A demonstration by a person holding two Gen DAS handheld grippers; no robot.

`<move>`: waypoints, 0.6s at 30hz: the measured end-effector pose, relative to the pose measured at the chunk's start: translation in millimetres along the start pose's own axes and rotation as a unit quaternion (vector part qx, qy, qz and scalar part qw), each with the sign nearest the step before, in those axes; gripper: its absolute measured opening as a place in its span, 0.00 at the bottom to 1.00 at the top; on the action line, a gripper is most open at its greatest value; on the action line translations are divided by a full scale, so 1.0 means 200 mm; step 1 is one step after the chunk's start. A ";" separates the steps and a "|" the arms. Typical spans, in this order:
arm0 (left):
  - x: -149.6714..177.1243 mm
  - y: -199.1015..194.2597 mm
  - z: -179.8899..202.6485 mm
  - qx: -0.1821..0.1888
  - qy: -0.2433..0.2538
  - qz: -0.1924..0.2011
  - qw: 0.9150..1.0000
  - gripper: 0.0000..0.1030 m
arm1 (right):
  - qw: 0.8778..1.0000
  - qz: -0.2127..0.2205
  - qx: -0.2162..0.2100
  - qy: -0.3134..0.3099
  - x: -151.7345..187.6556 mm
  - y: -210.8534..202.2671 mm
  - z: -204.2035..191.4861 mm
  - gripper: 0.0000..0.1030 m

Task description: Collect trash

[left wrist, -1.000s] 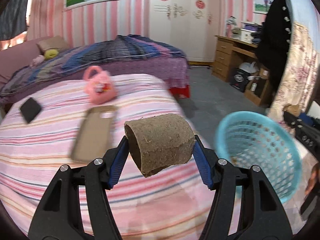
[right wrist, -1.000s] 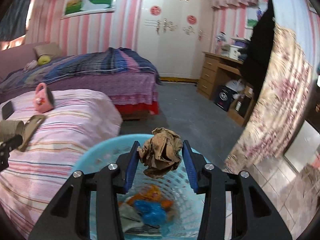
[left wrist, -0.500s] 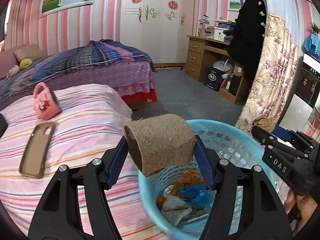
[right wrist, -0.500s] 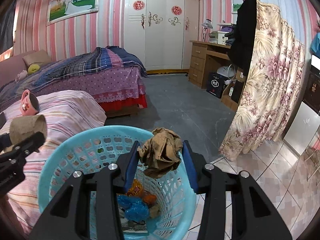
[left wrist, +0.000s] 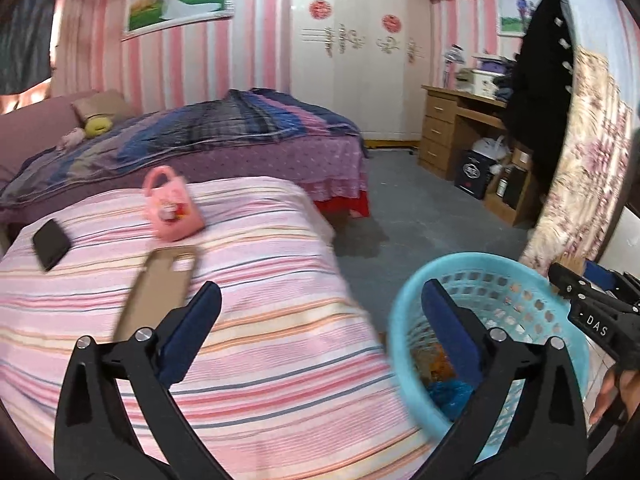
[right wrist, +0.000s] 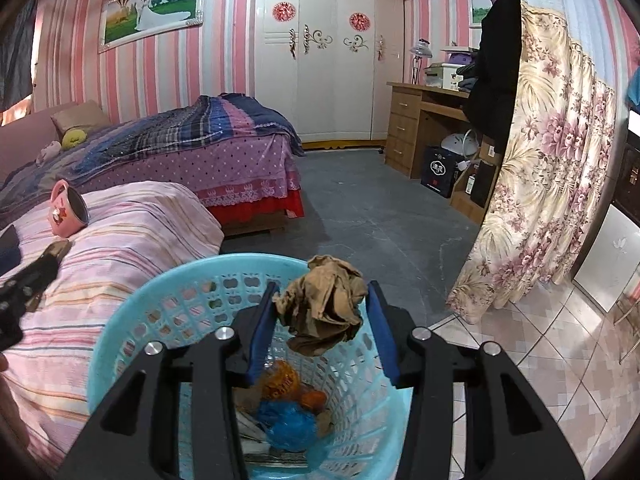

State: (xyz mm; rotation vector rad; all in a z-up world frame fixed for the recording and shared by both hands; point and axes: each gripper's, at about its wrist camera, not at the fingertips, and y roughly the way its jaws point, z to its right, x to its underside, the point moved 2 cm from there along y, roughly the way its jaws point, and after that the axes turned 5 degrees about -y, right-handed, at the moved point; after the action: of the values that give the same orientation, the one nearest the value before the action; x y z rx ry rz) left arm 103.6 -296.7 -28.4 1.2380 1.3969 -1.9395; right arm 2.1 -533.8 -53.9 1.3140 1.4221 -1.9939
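Left gripper: the left gripper (left wrist: 320,320) is seen spread wide with nothing between its blue pads; its jaws have just been opening.
Right gripper: the right gripper (right wrist: 322,320) is held over the basket, and its jaws have just been opening; the crumpled brown paper (right wrist: 324,304) is between the pads, touching the left one, with a gap visible at the right one (whether it is gripped or already slipping cannot be told).
Basket: the blue basket (right wrist: 120,344) stands at the near right corner of the bed; orange and blue wrappers (right wrist: 286,420) are seen at its bottom.
Done: several pieces of trash are judged to be collected already.
Left: the brown paper is judged to be the last step in hand; no loose trash is made out on the bed.
Surface: a striped pink bedspread (left wrist: 260,360) is seen, bearing a pink mug (left wrist: 170,208), a dark phone (left wrist: 50,244) and a brown phone case (left wrist: 156,292) (none judged to be trash).
Room: a second bed (right wrist: 192,148) lies at the far side, a white wardrobe (right wrist: 336,52) and a wooden desk (right wrist: 412,120) to the far right, a floral curtain (right wrist: 552,180) at the right.
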 end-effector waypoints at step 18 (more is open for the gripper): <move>0.21 -0.54 -0.73 -0.074 -0.078 0.009 0.994 0.95 | 0.996 0.031 -0.079 -0.011 0.01 -0.23 -0.46 0.96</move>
State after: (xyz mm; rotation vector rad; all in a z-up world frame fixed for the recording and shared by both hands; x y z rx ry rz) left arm 57.7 -115.5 -22.1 1.0063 1.4163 -1.8418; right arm 12.1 -432.9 -36.5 1.2486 1.4760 -1.8111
